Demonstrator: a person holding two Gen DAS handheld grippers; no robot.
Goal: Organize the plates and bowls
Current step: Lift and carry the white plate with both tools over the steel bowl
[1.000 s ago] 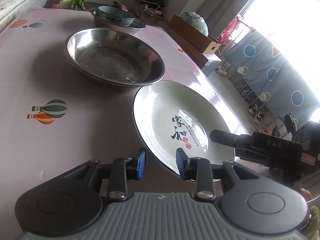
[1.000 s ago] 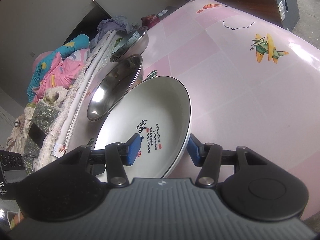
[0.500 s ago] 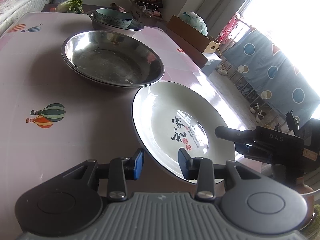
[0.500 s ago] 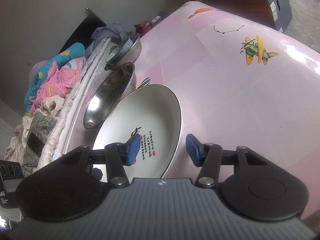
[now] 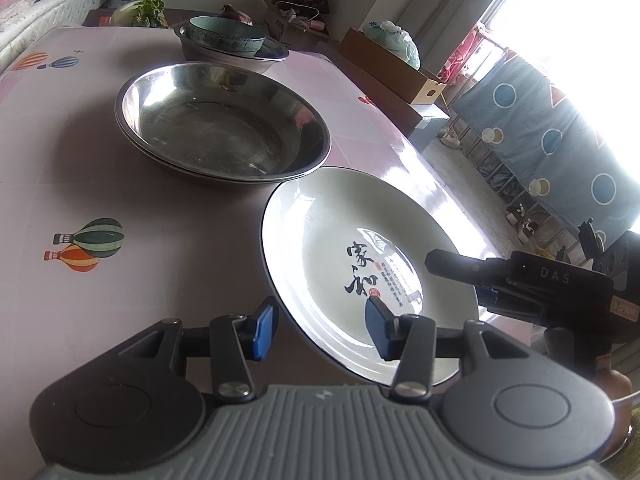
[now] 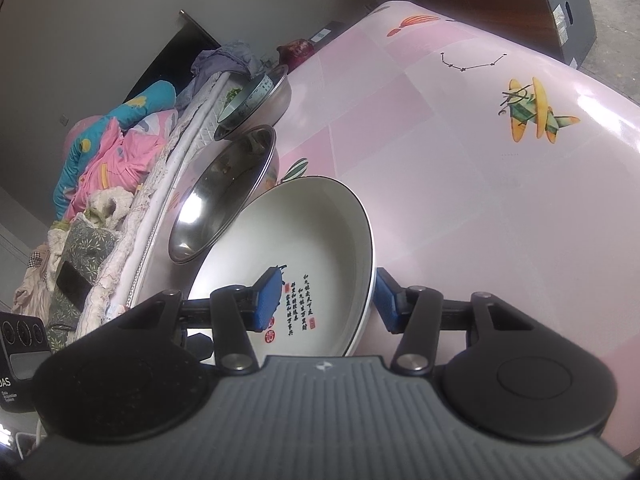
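Your left tool (image 5: 316, 328) sits nearest, its jaws just widened and released: the rim of the white plate (image 5: 352, 264) passes between the blue pads (image 5: 262, 330), and neither pad presses on it. Your right tool (image 6: 326, 296) straddles the same plate (image 6: 316, 232) at its opposite edge, one pad over the inside and one outside the rim; you cannot tell from either view whether those pads grip it. The plate rests on the pink desk (image 5: 80, 152), near its edge, with black calligraphy in its well. Just beyond, touching or nearly touching its rim, stands a wide steel basin (image 5: 222, 126). Farther back, a patterned bowl (image 5: 226, 36) sits inside another steel basin (image 5: 276, 54).
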